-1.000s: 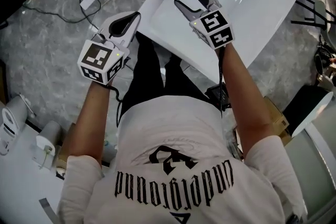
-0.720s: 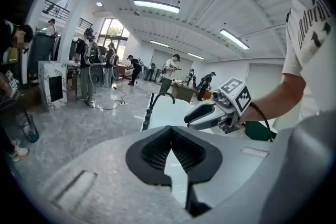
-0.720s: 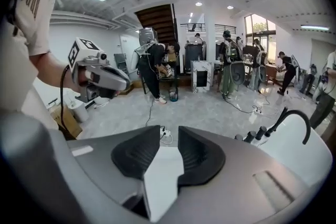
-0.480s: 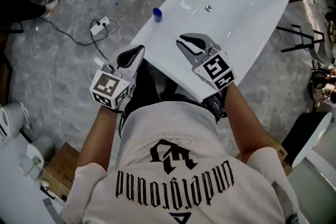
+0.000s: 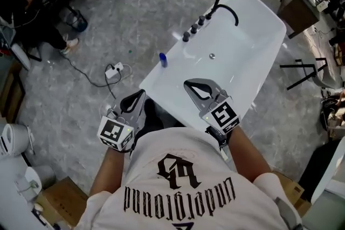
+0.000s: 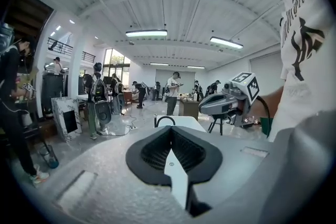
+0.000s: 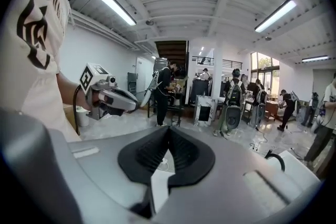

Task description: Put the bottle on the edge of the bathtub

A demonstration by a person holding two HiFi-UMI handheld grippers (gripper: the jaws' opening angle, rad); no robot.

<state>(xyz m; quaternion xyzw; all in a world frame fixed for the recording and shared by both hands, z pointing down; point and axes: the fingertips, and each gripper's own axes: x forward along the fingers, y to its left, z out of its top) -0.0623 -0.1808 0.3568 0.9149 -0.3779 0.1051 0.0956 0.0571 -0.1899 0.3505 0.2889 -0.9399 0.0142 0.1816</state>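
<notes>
A small blue bottle [image 5: 163,59] stands upright on the left rim of the white bathtub [image 5: 253,46], seen in the head view. Both grippers are held high near my chest, well short of the bottle. My left gripper [image 5: 139,95] is shut with nothing between its jaws; in its own view the tips [image 6: 170,129] meet. My right gripper [image 5: 190,84] hangs over the near end of the tub, its jaws having just closed on nothing; its tips [image 7: 168,131] touch in its own view.
Black taps and a curved black spout [image 5: 226,8] sit at the tub's far end. A white power strip with cable [image 5: 114,70] lies on the grey floor to the left. Several people and equipment stand around the hall. A cardboard box [image 5: 59,199] sits at lower left.
Both grippers have risen and drawn back toward my body, away from the tub. The right gripper's jaws went from wide open to shut. The bottle stays on the rim.
</notes>
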